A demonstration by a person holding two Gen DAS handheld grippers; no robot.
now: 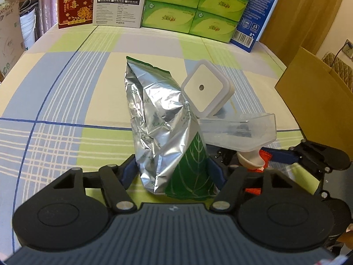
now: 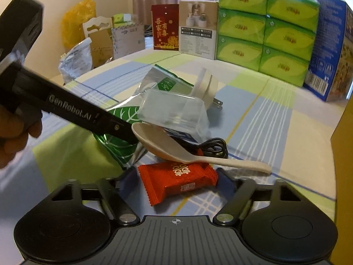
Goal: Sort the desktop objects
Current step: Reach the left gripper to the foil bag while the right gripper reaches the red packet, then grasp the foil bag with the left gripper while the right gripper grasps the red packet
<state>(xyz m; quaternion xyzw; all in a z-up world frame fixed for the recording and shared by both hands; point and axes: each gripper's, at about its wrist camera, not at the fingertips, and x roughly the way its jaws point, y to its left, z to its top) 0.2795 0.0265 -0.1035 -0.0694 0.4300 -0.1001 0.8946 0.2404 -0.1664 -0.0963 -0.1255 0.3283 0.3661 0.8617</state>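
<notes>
A silver and green foil bag point(image 1: 163, 132) lies between the spread fingers of my left gripper point(image 1: 172, 172), which stands open around the bag's green end. A red snack packet point(image 2: 176, 183) sits between the fingers of my right gripper point(image 2: 176, 175), which is also open. A white spoon point(image 2: 167, 145) rests across the pile just beyond the packet. A clear plastic box point(image 2: 174, 112) leans on the bag and the spoon. Behind it stands a white plug adapter point(image 2: 207, 88), with a black cable point(image 2: 214, 148) beside the spoon. The left gripper point(image 2: 130, 135) reaches in from the left.
Green tissue packs point(image 1: 194, 6), a blue box point(image 1: 256, 11), a white carton point(image 1: 119, 2) and a red packet point(image 1: 75, 2) line the far edge. A brown cardboard box point(image 1: 313, 101) stands at the right. A hand point(image 2: 15, 137) holds the left gripper. The checked cloth point(image 1: 66, 88) is bare on the left.
</notes>
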